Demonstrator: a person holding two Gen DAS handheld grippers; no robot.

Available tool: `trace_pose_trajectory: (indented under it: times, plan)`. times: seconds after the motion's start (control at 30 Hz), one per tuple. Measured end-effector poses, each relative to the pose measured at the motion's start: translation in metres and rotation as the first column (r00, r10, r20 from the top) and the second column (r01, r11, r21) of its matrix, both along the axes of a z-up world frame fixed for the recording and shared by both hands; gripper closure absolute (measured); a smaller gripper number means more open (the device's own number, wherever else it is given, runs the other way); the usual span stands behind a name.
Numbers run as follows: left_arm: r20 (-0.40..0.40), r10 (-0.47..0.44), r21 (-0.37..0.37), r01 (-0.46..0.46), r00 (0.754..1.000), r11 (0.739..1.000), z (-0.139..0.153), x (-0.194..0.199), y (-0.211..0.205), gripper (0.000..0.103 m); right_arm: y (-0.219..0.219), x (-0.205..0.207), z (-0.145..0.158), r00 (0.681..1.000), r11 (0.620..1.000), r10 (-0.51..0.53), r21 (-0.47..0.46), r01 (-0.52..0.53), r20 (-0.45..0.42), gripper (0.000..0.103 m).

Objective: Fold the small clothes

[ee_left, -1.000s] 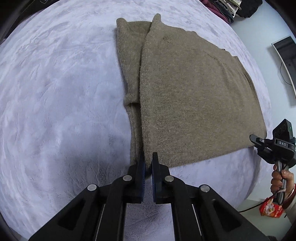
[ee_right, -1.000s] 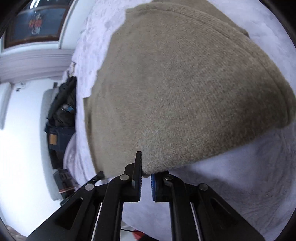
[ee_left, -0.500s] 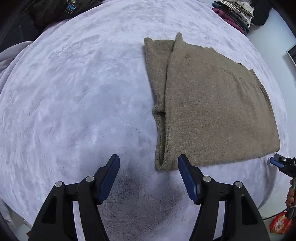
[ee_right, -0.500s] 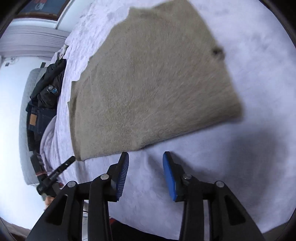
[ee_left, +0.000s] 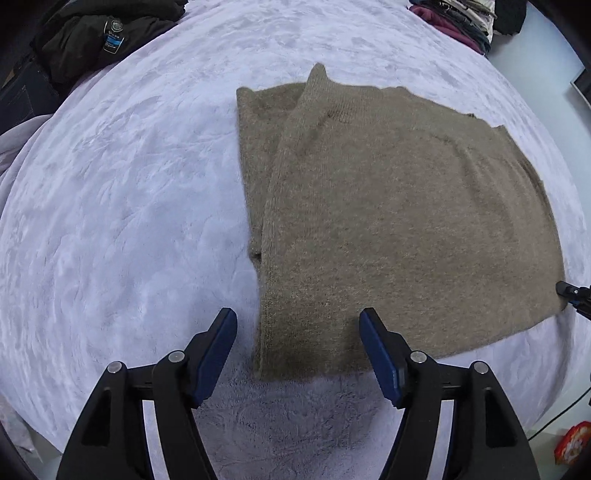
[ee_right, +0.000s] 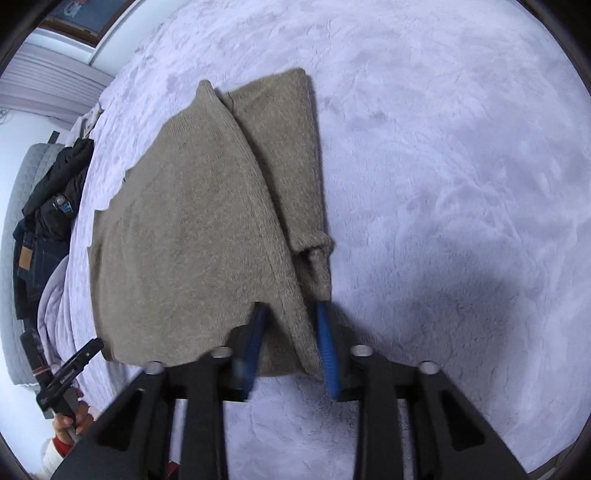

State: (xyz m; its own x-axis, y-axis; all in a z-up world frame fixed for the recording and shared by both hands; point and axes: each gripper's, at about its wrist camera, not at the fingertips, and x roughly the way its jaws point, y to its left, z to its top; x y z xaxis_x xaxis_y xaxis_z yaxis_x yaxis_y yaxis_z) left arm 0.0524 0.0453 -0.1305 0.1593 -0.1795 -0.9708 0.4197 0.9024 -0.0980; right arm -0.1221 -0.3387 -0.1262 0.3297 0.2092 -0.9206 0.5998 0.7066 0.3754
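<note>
A tan knit sweater lies flat and partly folded on the pale lilac plush bed cover, one layer lapped over a narrower strip at its left. My left gripper is open and empty, its blue pads straddling the sweater's near corner just above it. In the right wrist view the sweater fills the left middle. My right gripper is open, its blue pads either side of the sweater's near folded edge. The other gripper shows at the edge of each view.
Dark clothes and jeans are piled at the bed's far left, also in the right wrist view. A stack of folded clothes sits at the far right. A red packet lies on the floor. A grey headboard stands at left.
Both grippers have let go of the sweater and opened. The sweater now lies flat. The right gripper has swung round to the sweater's folded edge; the left has moved back in over its near corner.
</note>
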Motion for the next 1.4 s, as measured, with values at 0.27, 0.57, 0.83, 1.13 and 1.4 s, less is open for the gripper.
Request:
trace_pose_trajectory:
  times: [0.27,0.57,0.83,1.13,1.4]
  plan:
    - [-0.042,0.036,0.008,-0.036,0.998,0.999,-0.02,-0.002,0.002,0.024,0.006,-0.012,-0.006,0.999,0.998,0.035,-0.048,-0.036,-0.02,0.098]
    - [-0.072,0.066,0.03,-0.064,0.995,0.998,-0.022,0.007,0.001,0.012,0.013,-0.011,0.004,0.995,0.994,0.004,-0.106,-0.015,-0.099,0.091]
    - [0.023,0.056,-0.01,-0.056,0.998,0.998,0.019,0.001,-0.004,0.012,0.018,0.006,0.04,0.999,0.974,0.01,-0.224,-0.018,-0.039,0.082]
    - [0.144,0.12,0.014,-0.123,0.982,0.992,0.037,0.073,-0.03,0.012,0.031,0.076,0.05,0.986,0.949,0.163,-0.278,-0.148,0.033,0.081]
    - [0.146,0.167,0.152,-0.189,0.975,0.97,-0.012,0.106,-0.032,0.012,0.016,0.116,0.013,0.986,0.951,0.166,-0.263,-0.164,-0.015,0.081]
